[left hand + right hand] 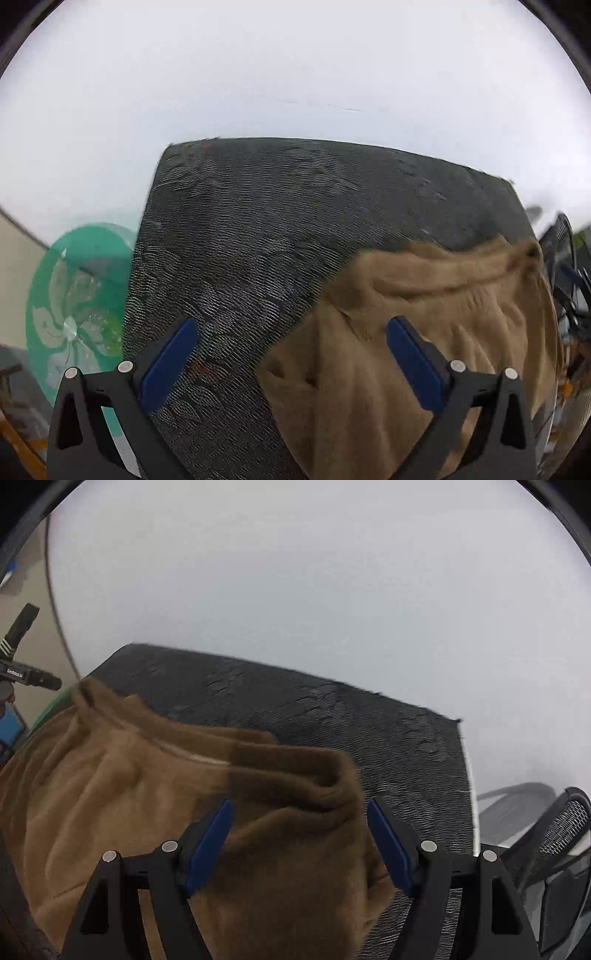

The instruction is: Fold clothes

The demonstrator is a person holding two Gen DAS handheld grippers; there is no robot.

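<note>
Lying rumpled on a dark woven mat (258, 236), toward its right side in the left wrist view and toward its left side in the right wrist view: a brown fleece garment (424, 332), bunched in soft folds with a thick rolled edge running across the top. Hovering over the mat's bare weave and the garment's left edge, left gripper (291, 328) gaping wide, blue pads well apart, gripping nothing. Hanging above the garment's rolled edge, right gripper (299, 808) likewise spread wide and empty. Showing beyond the mat: a pale table (295, 74), a green disc (74, 295) at left, a mesh chair (554, 834) at right.
</note>
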